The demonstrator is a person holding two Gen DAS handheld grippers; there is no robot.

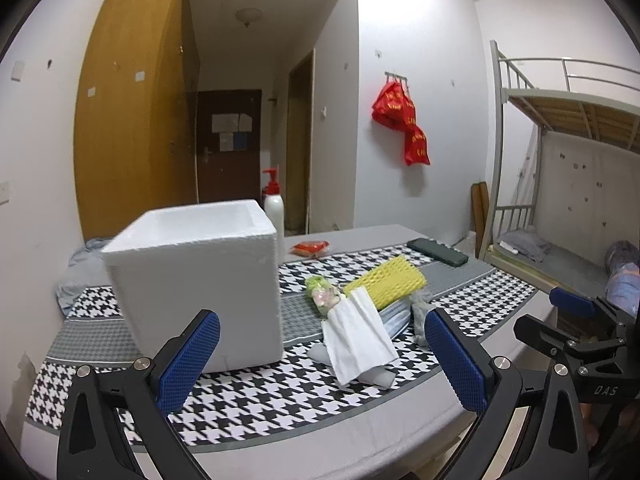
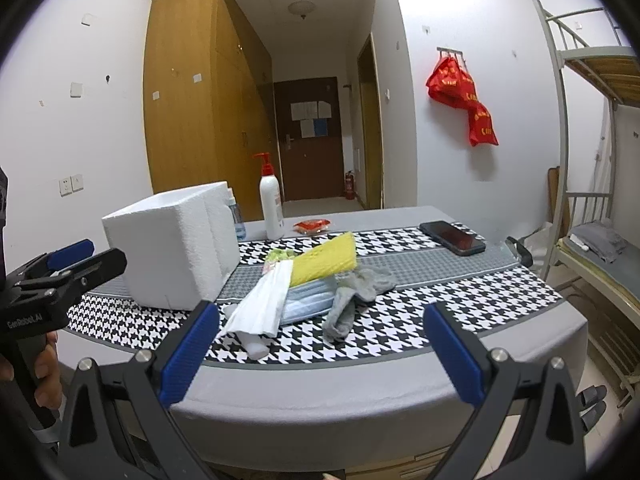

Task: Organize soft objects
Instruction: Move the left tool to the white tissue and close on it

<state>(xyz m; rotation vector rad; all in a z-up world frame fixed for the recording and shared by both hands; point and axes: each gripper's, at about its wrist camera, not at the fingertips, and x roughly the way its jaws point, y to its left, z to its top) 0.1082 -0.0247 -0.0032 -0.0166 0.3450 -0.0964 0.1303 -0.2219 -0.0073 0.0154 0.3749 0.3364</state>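
Both grippers hang wide open and empty over the table's (image 2: 360,392) near edge, left gripper (image 1: 320,356) facing the foam box (image 1: 196,284), right gripper (image 2: 320,348) facing the pile: tissue (image 2: 260,308), sponge (image 2: 324,262), masks (image 2: 310,300), sock (image 2: 352,300), mid-table, just right of the box.

The foam box (image 2: 172,248) hides most of a small bottle (image 2: 236,216) behind it — label unreadable; the face masks (image 2: 310,300) lie half-buried under tissue (image 2: 262,304) and yellow sponge (image 2: 324,260).

white foam box (image 1: 192,280), yellow sponge (image 1: 386,280), houndstooth black-white cloth (image 2: 400,332), grey sock (image 2: 352,296)
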